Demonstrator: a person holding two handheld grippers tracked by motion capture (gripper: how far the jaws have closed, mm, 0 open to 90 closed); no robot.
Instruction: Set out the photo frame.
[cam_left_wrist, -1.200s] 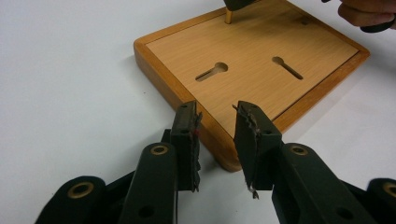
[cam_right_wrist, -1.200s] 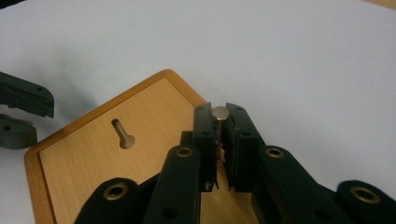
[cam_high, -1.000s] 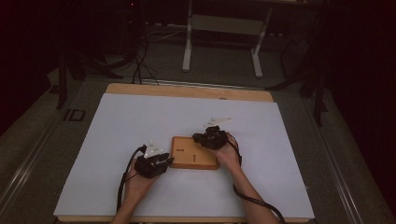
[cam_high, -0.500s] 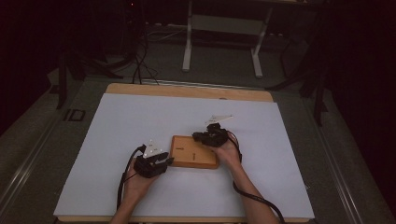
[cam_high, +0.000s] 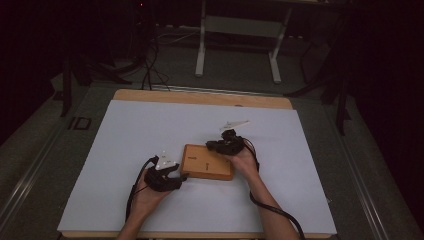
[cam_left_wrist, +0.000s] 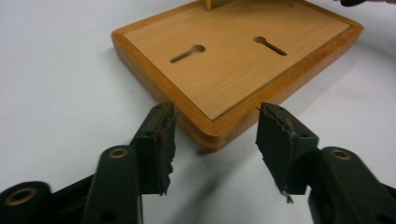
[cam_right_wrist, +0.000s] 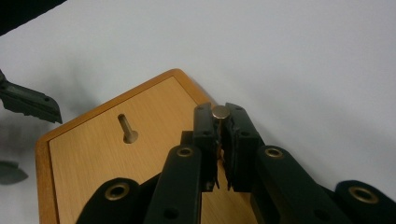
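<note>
A flat wooden board (cam_high: 205, 162) with two keyhole slots (cam_left_wrist: 187, 52) lies on the white table. My left gripper (cam_left_wrist: 215, 135) is at the board's near corner. Its jaws have just been opening, and the corner sits between them untouched. In the high view this gripper (cam_high: 181, 177) is at the board's left edge. My right gripper (cam_right_wrist: 220, 116) is shut on a thin brass-headed peg (cam_right_wrist: 220, 111) that stands upright over the board's far edge (cam_right_wrist: 107, 158). From above it (cam_high: 212, 146) is at the board's back right.
A white sheet (cam_high: 150, 130) covers the wooden table (cam_high: 200, 97). A small pale object (cam_high: 234, 123) lies behind the board. A metal stand (cam_high: 202, 45) and cables are on the dark floor beyond the table. Each gripper trails a black cable toward the near edge.
Both hands and the board keep their places in the high view. The picture is too small to show the left jaws spreading.
</note>
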